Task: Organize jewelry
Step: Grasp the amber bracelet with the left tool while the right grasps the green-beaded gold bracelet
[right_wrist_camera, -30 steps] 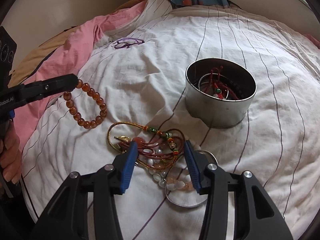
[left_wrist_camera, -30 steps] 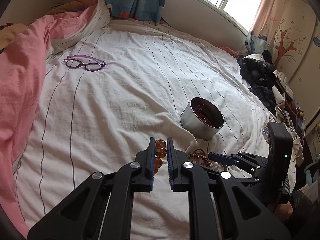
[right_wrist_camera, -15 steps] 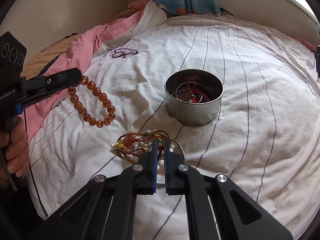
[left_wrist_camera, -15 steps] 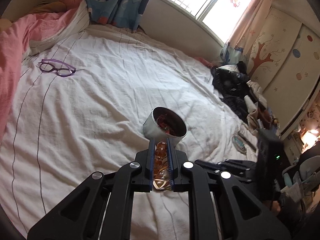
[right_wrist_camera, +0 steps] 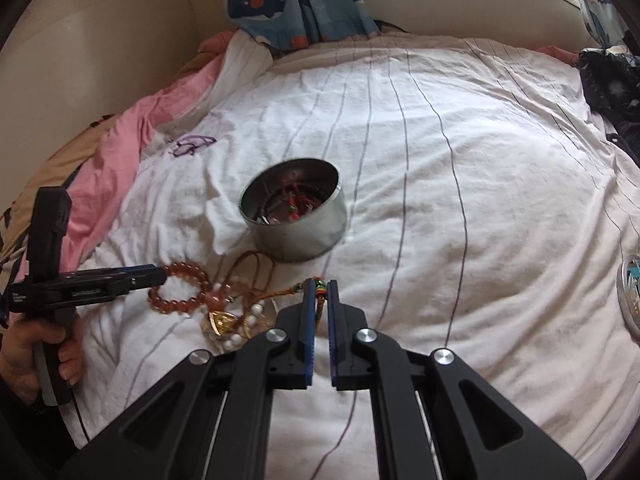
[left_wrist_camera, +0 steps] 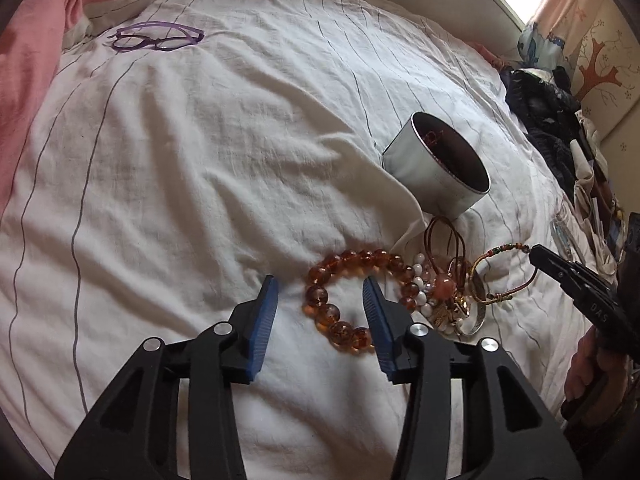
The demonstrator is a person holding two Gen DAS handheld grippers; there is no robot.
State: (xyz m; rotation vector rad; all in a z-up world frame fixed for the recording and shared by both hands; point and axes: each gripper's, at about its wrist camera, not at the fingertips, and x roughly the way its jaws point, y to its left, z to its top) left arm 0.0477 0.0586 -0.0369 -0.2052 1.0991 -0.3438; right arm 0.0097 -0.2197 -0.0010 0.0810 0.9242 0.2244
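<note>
Left hand-held gripper (left_wrist_camera: 320, 300): jaws opening, blue pads apart and clear of the amber round-bead bracelet (left_wrist_camera: 352, 292), which lies flat on the white striped bedsheet (left_wrist_camera: 180, 160) partly between them. In the right wrist view its tip sits at the bracelet's left edge.

Right hand-held gripper (right_wrist_camera: 319, 300): jaws closed on a braided gold cord bracelet with green and red beads (right_wrist_camera: 316, 286), pinched near the pad tips. The cord trails left to a tangled pile of jewelry (left_wrist_camera: 444, 296), containing white pearl beads, brown cord loops, a pink stone and a silver bangle. The pile lies just right of the amber bracelet, touching it.

Round silver metal tin (left_wrist_camera: 434, 166): upright on the sheet, just beyond the pile, holding red cord pieces and metal bangles.

Purple-framed eyeglasses (left_wrist_camera: 156, 38): far left on the sheet, well apart, beside a pink quilt (left_wrist_camera: 24, 40).
</note>
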